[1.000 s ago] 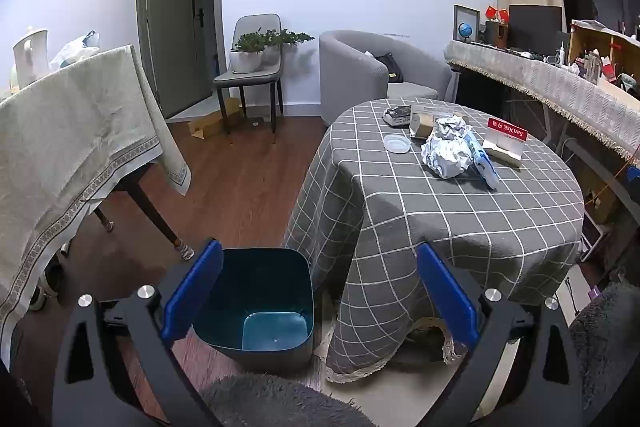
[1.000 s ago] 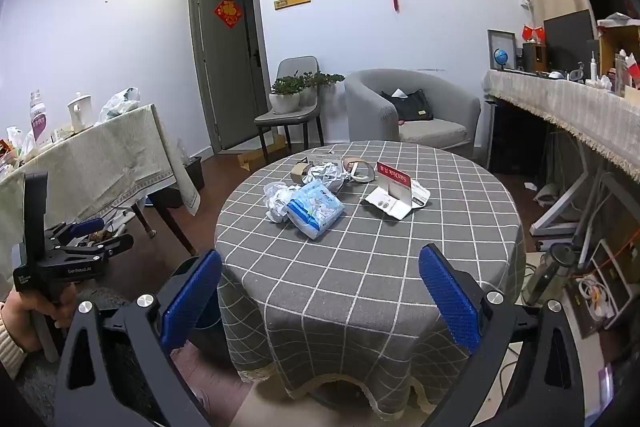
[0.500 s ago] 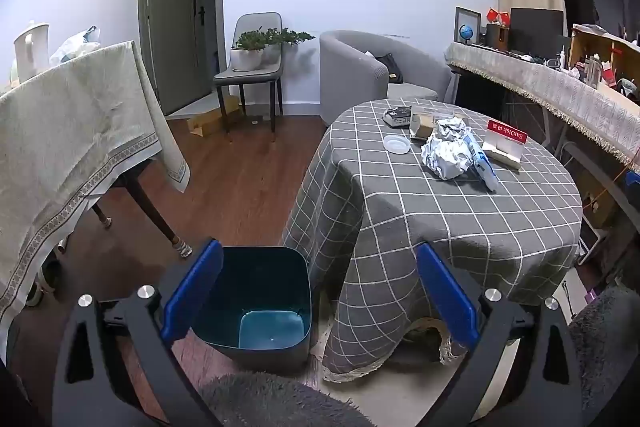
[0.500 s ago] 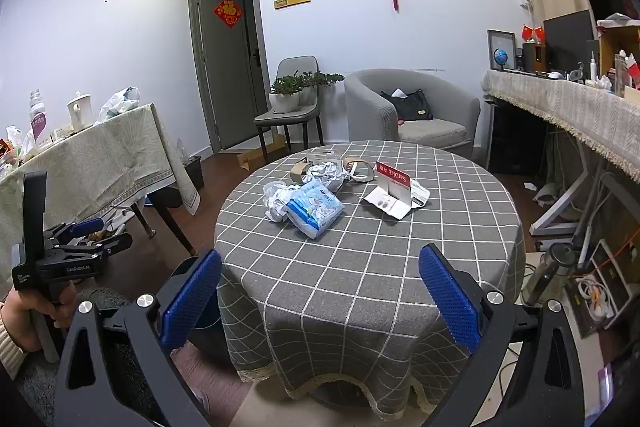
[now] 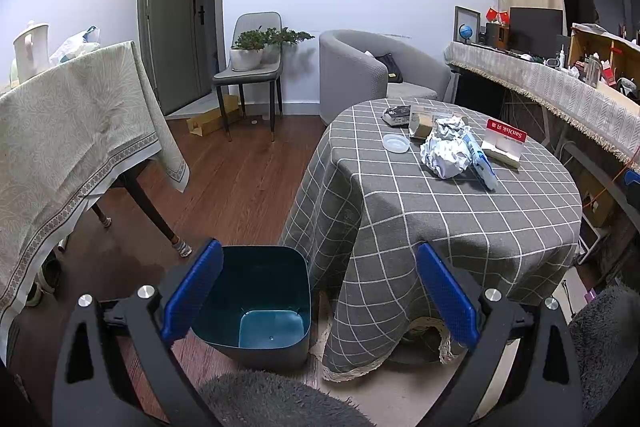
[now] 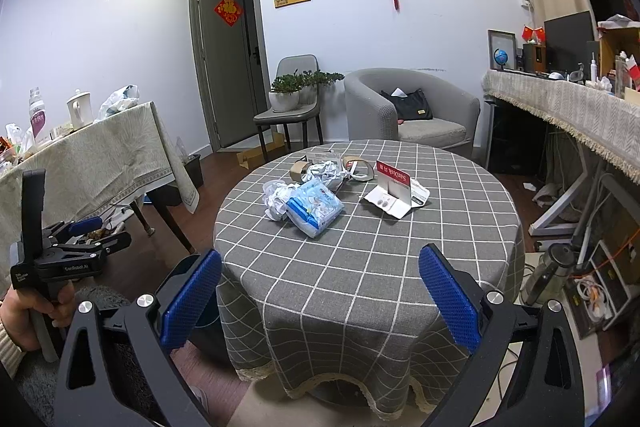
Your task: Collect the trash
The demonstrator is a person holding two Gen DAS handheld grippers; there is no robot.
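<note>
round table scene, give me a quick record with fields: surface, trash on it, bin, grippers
surface: round table under a grey checked cloth
trash on it: crumpled paper touching a blue-and-white packet; opened red card package apart to the right
bin: dark blue bin on the floor beside the table, nothing visible inside
left gripper: open, holding nothing, above the bin
right gripper: open, holding nothing, short of the trash

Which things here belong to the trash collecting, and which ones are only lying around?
For the job:
- crumpled white paper ball
- crumpled silver foil wad
- blue-and-white plastic tissue pack, probably
- dark teal square plastic bin, on the floor beside the table
- left gripper and right gripper, both open

Only lying around:
- red-and-white SanDisk card package
- brown tape roll
- potted green plant
</note>
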